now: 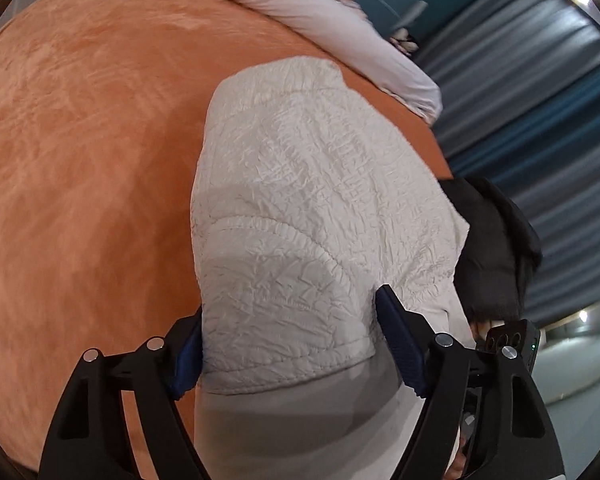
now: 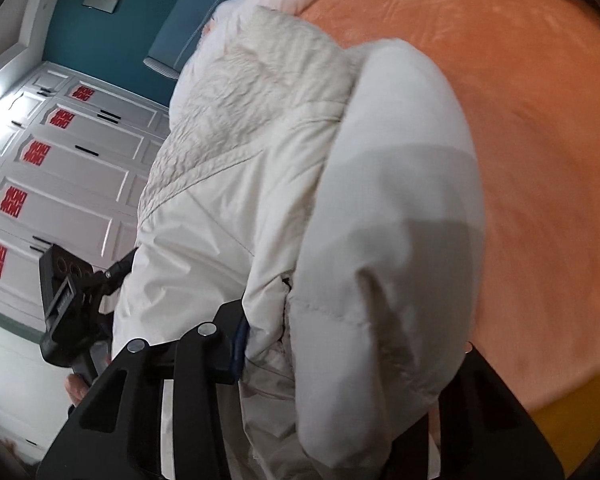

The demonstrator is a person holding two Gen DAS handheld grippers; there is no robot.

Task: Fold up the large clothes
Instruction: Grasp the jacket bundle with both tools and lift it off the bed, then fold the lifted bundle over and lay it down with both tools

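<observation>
Left hand-held gripper (image 1: 290, 344): black frame, blue-padded fingers (image 1: 400, 344) spread wide, a thick fold of the bulky off-white quilted puffer jacket (image 1: 300, 200) bunched between them; pads touch the fabric on both sides, so I read it as clasping the bundle. Right hand-held gripper (image 2: 340, 344): one blue pad (image 2: 239, 346) shows pressed against the jacket's smooth shell, the other finger hidden under a puffy sleeve, so I cannot tell how it stands. Jacket lies folded over itself on the orange plush bedspread (image 1: 80, 160), near its edge. Pale pink pillow (image 1: 300, 4) beyond it. White panelled wardrobe doors (image 2: 72, 168) with red stickers off to the side.
</observation>
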